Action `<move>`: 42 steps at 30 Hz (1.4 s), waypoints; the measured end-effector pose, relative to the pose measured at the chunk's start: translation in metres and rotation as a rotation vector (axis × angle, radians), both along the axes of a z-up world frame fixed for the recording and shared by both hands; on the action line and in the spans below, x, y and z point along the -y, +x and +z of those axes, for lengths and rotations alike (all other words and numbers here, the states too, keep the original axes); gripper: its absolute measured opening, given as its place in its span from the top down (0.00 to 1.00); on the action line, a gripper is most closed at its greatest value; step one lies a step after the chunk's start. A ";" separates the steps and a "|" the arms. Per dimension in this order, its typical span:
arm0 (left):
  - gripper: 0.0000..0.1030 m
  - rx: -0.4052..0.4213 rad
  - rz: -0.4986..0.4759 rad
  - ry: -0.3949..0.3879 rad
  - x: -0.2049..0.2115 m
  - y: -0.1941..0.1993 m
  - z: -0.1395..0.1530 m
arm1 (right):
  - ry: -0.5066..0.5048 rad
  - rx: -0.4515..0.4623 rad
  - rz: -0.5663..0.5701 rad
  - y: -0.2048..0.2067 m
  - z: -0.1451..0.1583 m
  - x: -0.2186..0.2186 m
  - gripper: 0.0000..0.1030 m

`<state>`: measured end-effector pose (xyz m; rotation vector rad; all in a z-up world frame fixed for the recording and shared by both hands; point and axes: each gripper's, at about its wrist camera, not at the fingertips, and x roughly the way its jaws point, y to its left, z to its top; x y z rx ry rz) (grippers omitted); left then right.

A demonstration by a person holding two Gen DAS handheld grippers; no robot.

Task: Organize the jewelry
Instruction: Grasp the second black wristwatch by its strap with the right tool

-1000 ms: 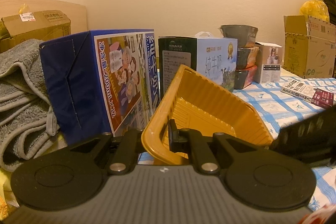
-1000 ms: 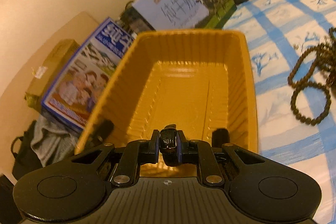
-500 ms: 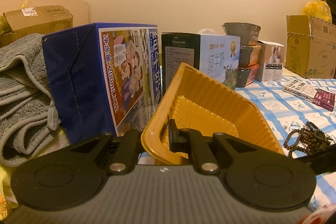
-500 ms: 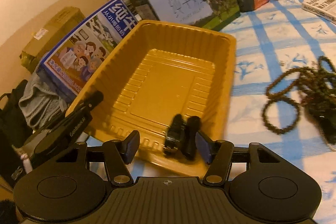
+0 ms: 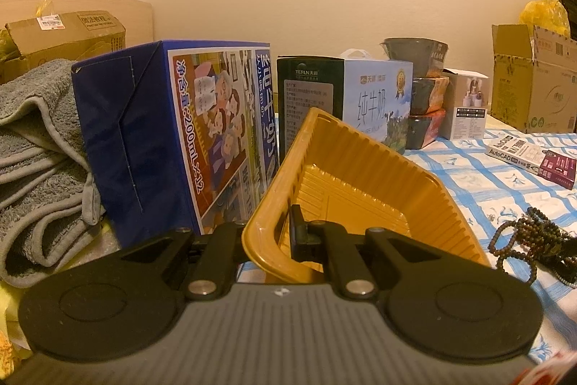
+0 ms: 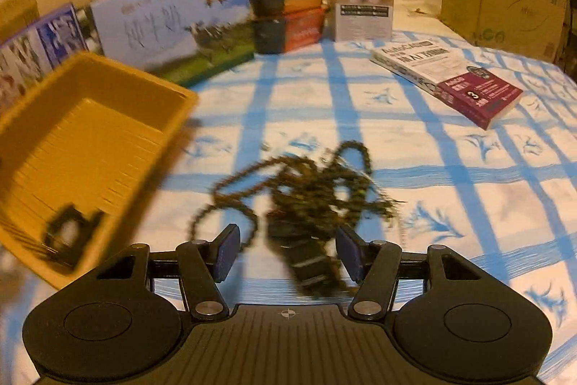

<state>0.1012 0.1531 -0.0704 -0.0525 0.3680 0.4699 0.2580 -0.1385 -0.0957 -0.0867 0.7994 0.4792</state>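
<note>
— Jaws? Left gripper (image 5: pixel 268 233) clamps the yellow tray's (image 5: pixel 360 183) rim; right gripper (image 6: pixel 287 253) gapes above tangled beads (image 6: pixel 306 186).

— Setting? One blue-checked cloth (image 6: pixel 450 168), two milk cartons (image 5: pixel 173 136), one book (image 6: pixel 447 78).

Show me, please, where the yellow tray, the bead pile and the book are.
yellow tray (image 6: pixel 108 118), right wrist view, inner floor.
bead pile (image 6: pixel 310 190), right wrist view, tangled middle.
book (image 6: pixel 425 60), right wrist view, white cover.

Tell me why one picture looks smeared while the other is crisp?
Right wrist view: motion blur streaks the tangled brown bead strands and the ribbed yellow plastic tray. Left wrist view: sharp; both share warm dim light and fisheye bending at the edges.
</note>
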 end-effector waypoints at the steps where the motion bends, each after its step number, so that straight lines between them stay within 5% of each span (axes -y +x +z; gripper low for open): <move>1: 0.91 -0.001 0.000 0.000 0.000 0.000 0.000 | -0.011 -0.009 -0.001 0.002 -0.005 0.001 0.43; 7: 0.91 -0.003 -0.001 0.001 0.000 0.000 -0.001 | -0.034 -0.031 0.023 0.007 -0.023 0.001 0.43; 11: 0.91 -0.005 -0.001 0.001 0.000 0.000 -0.001 | -0.053 -0.013 0.018 0.001 -0.025 -0.004 0.78; 20: 0.92 -0.005 -0.002 -0.004 0.000 0.000 -0.001 | 0.021 -0.071 0.005 -0.028 -0.017 -0.001 0.79; 25: 0.91 -0.007 0.000 -0.005 0.000 -0.001 -0.001 | 0.011 -0.093 0.038 -0.043 -0.022 -0.001 0.76; 27: 0.92 -0.007 0.000 -0.004 0.000 -0.001 -0.001 | 0.013 -0.098 0.013 -0.039 -0.023 -0.001 0.48; 29: 0.92 -0.007 0.000 -0.004 0.000 -0.001 -0.001 | 0.036 -0.087 -0.015 -0.037 -0.022 0.001 0.39; 42: 0.92 -0.009 0.000 -0.003 -0.001 0.000 0.000 | 0.011 -0.030 -0.027 -0.017 -0.030 -0.017 0.41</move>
